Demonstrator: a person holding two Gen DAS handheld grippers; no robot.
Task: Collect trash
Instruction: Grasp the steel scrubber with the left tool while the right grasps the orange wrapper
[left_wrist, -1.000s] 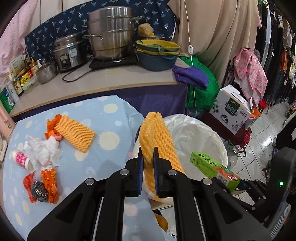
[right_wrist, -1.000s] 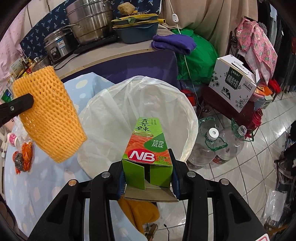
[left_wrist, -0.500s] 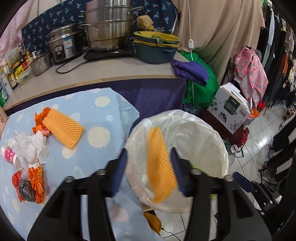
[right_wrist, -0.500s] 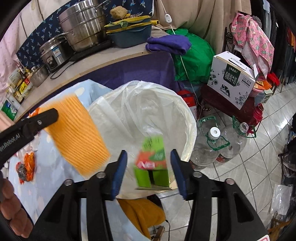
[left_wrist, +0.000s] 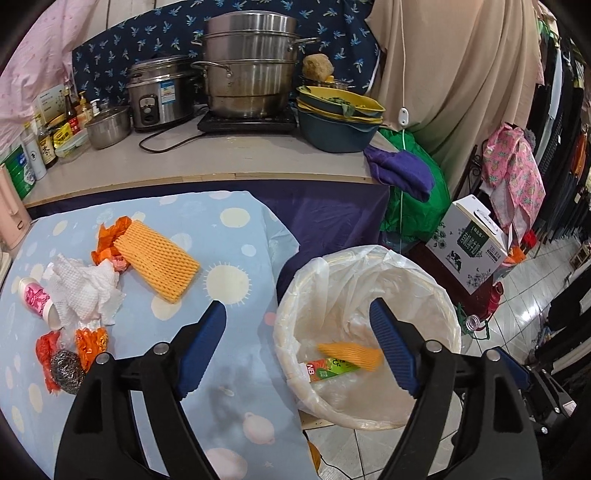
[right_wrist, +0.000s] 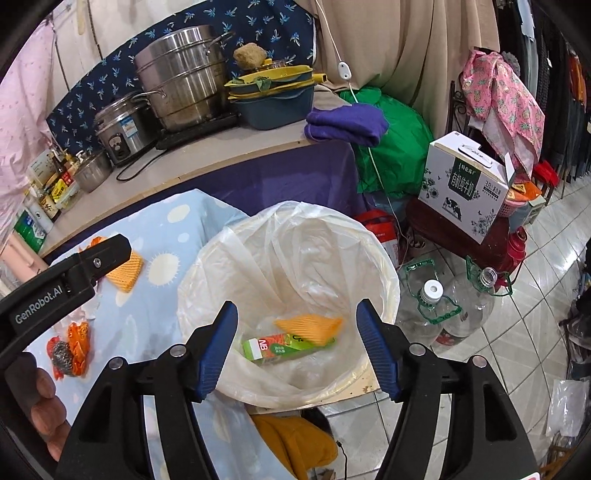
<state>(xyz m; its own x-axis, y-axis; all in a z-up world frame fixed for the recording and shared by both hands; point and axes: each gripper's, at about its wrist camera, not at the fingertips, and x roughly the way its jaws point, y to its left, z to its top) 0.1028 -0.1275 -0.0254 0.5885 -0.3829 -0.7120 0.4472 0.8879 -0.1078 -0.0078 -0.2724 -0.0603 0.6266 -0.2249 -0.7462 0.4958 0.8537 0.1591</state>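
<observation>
A round bin lined with a white plastic bag (left_wrist: 369, 266) (right_wrist: 295, 229) stands beside the table. Inside it lie an orange foam net (left_wrist: 351, 355) (right_wrist: 308, 326) and a green carton (left_wrist: 328, 371) (right_wrist: 280, 349). My left gripper (left_wrist: 297, 347) is open and empty above the bin's near rim. My right gripper (right_wrist: 297, 347) is open and empty over the bin. On the blue spotted tablecloth (left_wrist: 229, 236) lie a second orange foam net (left_wrist: 157, 260), crumpled white tissue (left_wrist: 83, 291), orange wrappers (left_wrist: 90, 341), a steel scourer (left_wrist: 66, 367) and a small pink cup (left_wrist: 35, 297).
A counter behind holds steel pots (left_wrist: 251, 66), a rice cooker (left_wrist: 155, 92), stacked basins (left_wrist: 340, 118) and bottles (left_wrist: 40, 140). A purple cloth (left_wrist: 402, 171) hangs off its corner. A white milk box (right_wrist: 465, 184) and plastic jugs (right_wrist: 439, 306) stand on the tiled floor at right.
Both grippers have opened. The orange foam net dropped from the left one and the green carton from the right one; both now lie in the bin.
</observation>
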